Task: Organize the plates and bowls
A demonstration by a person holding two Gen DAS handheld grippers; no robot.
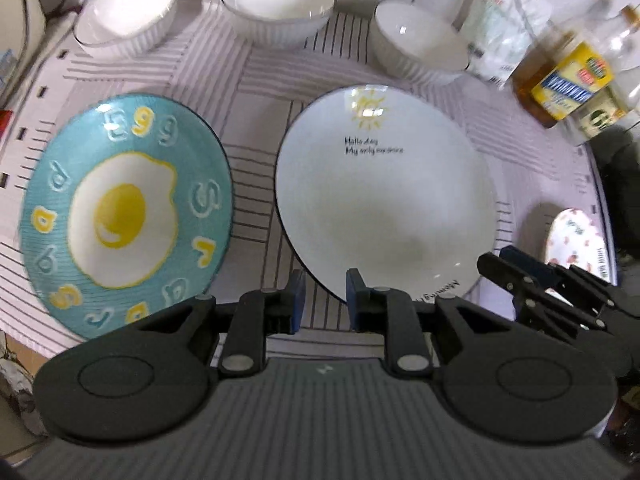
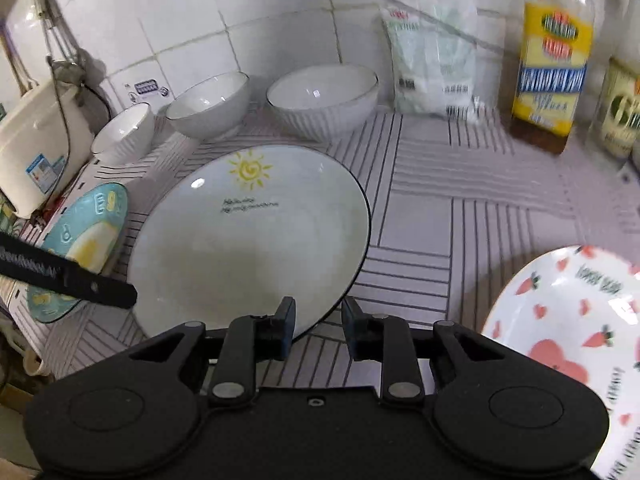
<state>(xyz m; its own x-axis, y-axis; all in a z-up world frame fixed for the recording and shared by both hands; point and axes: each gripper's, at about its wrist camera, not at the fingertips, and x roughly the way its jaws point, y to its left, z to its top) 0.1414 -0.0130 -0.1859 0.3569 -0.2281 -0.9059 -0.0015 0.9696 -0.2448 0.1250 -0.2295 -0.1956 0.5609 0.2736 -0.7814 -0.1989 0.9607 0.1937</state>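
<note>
Blue-padded left gripper point(image 1: 325, 298) and right gripper point(image 2: 318, 326) both stand slightly parted, clamping nothing, at the near rim of the white sun plate point(image 2: 248, 240); teal egg plate point(image 1: 124, 216) lies left of it, strawberry plate point(image 2: 568, 344) right, three white bowls point(image 2: 324, 98) beyond.

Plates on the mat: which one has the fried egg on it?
The teal plate, left of the white sun plate in the left wrist view. Its centre shows a yellow-yolked egg ringed by letters; the third plate carries pink hearts and carrots.
</note>
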